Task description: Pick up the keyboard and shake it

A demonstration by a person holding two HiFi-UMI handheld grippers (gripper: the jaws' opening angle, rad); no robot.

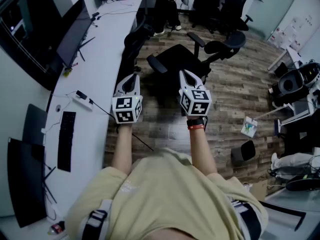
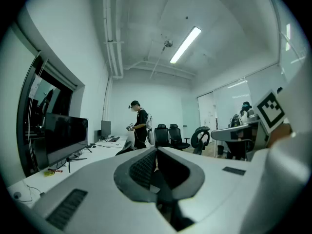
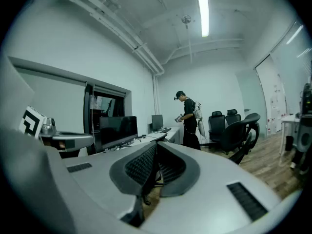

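Both clenched, nothing between the jaws: left hand-held gripper [image 1: 132, 78] and right hand-held gripper [image 1: 186, 75], side by side over the wooden floor [image 1: 235, 94]. The keyboard [image 1: 66, 140] lies flat on the white counter [image 1: 102, 39] to the person's left, well apart from both.

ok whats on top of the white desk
A black keyboard, a small white box, cables and a far monitor sit on the desk. The near monitor hides the desk beneath it.
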